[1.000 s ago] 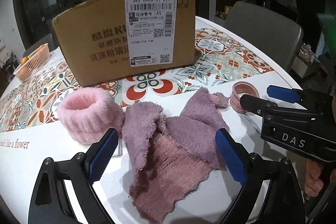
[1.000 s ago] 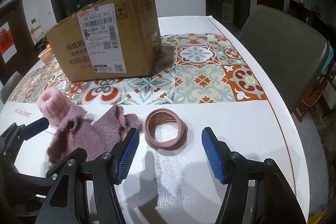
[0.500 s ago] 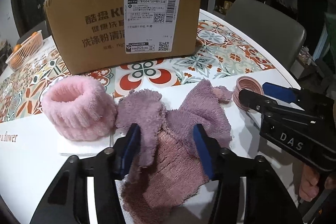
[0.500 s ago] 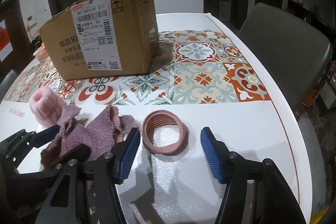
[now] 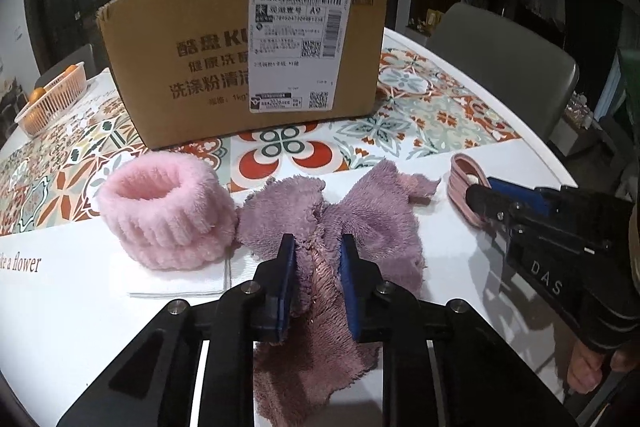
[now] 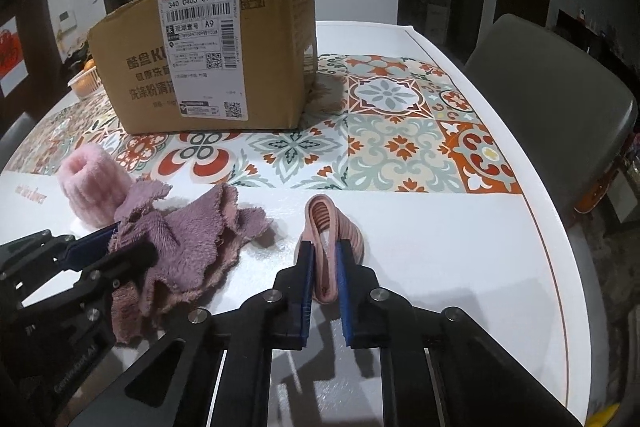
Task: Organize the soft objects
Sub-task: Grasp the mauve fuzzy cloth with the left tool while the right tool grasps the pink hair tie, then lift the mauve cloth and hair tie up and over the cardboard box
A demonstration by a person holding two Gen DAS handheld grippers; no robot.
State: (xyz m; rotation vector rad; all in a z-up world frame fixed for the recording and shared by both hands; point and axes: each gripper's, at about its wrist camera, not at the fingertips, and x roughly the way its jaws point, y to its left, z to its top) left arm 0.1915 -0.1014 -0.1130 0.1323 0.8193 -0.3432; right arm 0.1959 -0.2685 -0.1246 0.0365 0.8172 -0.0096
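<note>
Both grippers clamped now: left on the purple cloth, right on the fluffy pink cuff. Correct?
Not quite. The right gripper is shut on the pink ring band, squashing it flat, as the right wrist view shows. The fluffy pink cuff stands untouched. The left gripper does pinch the purple cloth.

A fluffy mauve cloth [image 5: 352,227] lies crumpled near the table's front edge, its middle bunched into a raised fold. Touching its left side, a plush pink band [image 5: 164,215] stands upright on a white napkin, hollow side up. To the right, apart from the cloth, a ribbed pink elastic band [image 6: 332,227] is squeezed flat, standing on edge.
</note>
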